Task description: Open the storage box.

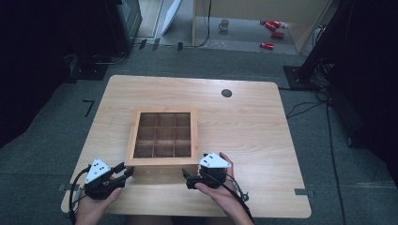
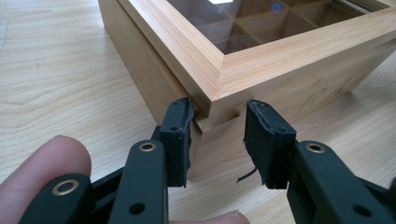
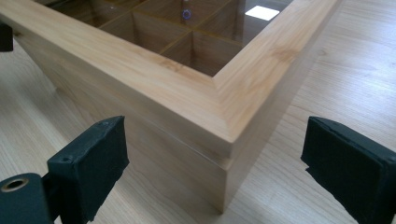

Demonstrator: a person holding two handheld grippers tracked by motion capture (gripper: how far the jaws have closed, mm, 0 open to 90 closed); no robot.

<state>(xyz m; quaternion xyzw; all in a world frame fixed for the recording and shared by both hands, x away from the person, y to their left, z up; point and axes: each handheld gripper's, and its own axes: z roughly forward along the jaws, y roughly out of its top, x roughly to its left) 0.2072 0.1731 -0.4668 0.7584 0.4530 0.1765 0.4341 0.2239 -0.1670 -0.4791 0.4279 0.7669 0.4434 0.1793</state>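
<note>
Plainly, glass-lidded wooden box (image 1: 162, 136) holds nine empty compartments between open tongs (image 1: 127, 172).

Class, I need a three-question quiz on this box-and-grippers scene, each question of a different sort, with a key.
1. True or false: the box has its glass lid raised.
2. Which gripper has its jaws spread wider? A) left gripper B) right gripper
3. Fill in: each gripper is set at a near ____ of the box.

Key:
1. False: the lid lies flat on the box.
2. B: its jaws stand well clear either side of the corner, while the left gripper's jaws sit close about theirs.
3. corner
</note>
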